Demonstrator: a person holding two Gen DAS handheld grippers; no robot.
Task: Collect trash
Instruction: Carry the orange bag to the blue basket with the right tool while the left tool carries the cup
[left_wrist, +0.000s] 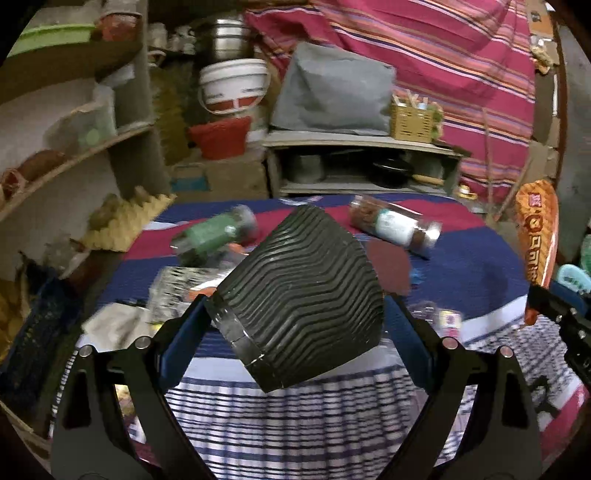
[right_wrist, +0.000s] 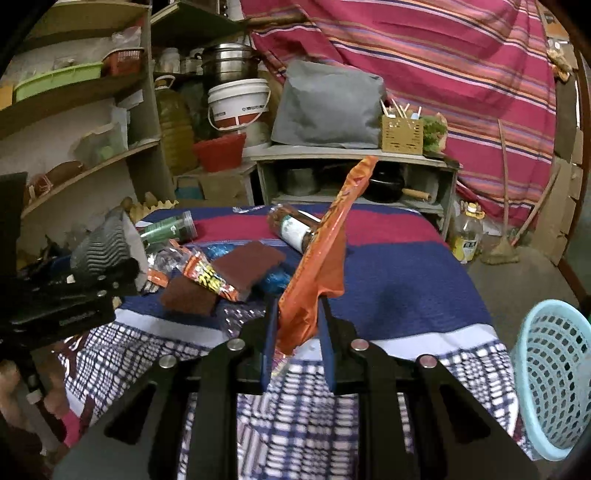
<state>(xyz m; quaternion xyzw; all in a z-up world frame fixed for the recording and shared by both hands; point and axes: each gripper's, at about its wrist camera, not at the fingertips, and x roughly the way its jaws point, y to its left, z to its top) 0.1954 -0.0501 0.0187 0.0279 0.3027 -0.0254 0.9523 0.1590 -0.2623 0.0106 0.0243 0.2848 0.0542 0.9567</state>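
While my left gripper (left_wrist: 295, 317) is clamped on a black ribbed cup (left_wrist: 303, 291), I see the cup tilted and lifted clear of the striped cloth (left_wrist: 461, 273) that covers the table. Its blue pads press both sides of the cup near the rim. My right gripper (right_wrist: 297, 332) is pinched on an orange wrapper (right_wrist: 317, 273), which stands up from between the pads and leans away toward the far side of the table.

From the right wrist view, more litter lies on the cloth: a second printed wrapper (right_wrist: 210, 277) lying across two dark red scouring pads (right_wrist: 247, 262), a green-labelled bottle (right_wrist: 166, 229) on its side at the far left, and a brown bottle with a white label (right_wrist: 295, 229) on its side behind the orange wrapper. Something blue and crumpled (right_wrist: 273, 278) sits just beside the pads; I cannot tell what it is.

A light blue basket (right_wrist: 554, 380) stands at the right edge of that view, off the table's near corner. Beyond the table I see a low shelf (right_wrist: 351, 158) with a grey cover (right_wrist: 328, 110) on top.
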